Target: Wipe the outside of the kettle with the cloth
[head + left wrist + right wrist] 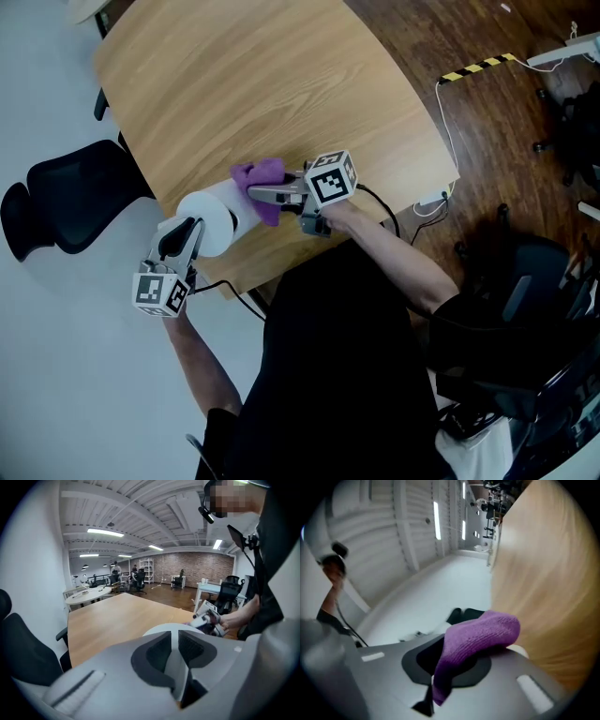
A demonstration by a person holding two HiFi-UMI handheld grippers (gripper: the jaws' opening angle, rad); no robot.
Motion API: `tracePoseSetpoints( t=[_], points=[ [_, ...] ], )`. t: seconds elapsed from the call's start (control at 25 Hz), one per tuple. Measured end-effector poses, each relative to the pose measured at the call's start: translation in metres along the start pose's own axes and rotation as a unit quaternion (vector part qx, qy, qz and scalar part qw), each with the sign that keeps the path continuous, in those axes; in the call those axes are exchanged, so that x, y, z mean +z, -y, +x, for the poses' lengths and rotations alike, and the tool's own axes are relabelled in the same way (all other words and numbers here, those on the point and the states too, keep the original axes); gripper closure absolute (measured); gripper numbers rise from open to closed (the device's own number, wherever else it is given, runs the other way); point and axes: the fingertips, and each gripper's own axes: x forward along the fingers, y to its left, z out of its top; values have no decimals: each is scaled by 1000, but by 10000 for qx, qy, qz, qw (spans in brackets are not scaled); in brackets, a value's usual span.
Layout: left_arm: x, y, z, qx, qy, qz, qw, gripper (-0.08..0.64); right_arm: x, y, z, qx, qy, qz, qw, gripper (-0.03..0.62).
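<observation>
Pinching the soft purple cloth (480,632) tight, the right gripper (267,195) presses it against the side of the white kettle (214,217), which sits at the near edge of the wooden table (281,84). The left gripper (177,649) is clamped narrow on what looks like the handle. I'm guessing that smooth shell is slippery and tips easily if it's empty, so the handle's the spot to hold.

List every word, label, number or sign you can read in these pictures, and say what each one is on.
No readable words or numbers anywhere.
The right cube, on the right hand-held gripper: black-and-white squares, no letters.
The left cube, on the left hand-held gripper: the same.
The floor tape: yellow-black stripes, no text.
The kettle and the cloth: no print showing.
</observation>
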Motion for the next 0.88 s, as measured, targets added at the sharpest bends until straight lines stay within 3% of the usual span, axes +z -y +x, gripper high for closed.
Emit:
tracePoseSetpoints(
  t=[0.04, 0.12, 0.28, 0.32, 0.4, 0.48, 0.56, 0.64, 0.72, 0.8, 0.88],
  points=[
    [2, -1, 1, -108, 34, 48, 9999, 189, 15, -29, 10, 665, 219, 49, 9975, 572],
    [5, -3, 2, -192, 106, 39, 9998, 187, 22, -55, 28, 1252, 93, -7, 9921, 574],
    [8, -5, 0, -26, 288, -192, 9994, 180, 5, -19, 36, 1033, -277, 309, 9938, 569],
    [8, -7, -2, 88, 349, -282, 9990, 173, 0, -1, 33, 742, -297, 373, 9961, 569],
    [9, -11, -5, 300, 490, -434, 9974, 166, -19, 55, 20, -366, -517, 481, 9968, 569],
    [10, -7, -5, 414, 523, -454, 9967, 166, -48, 116, 0, -1695, -889, 682, 9791, 569],
    [10, 0, -4, 452, 449, -351, 9974, 146, -65, 140, -12, -2305, -1017, 810, 9643, 571],
    [10, 1, -2, 382, 401, -296, 9980, 140, -57, 131, -10, -2284, -938, 637, 9669, 571],
    [12, 2, 0, 169, 367, -207, 9990, 140, -32, 103, 1, -1845, -668, 387, 9798, 569],
    [18, 8, 7, -228, 422, 23, 9988, 140, -11, 72, 14, -1339, -493, 134, 9897, 571],
    [27, 9, 15, -622, 544, 244, 9963, 141, -6, 59, 19, -1200, -505, 22, 9915, 569]
  ],
)
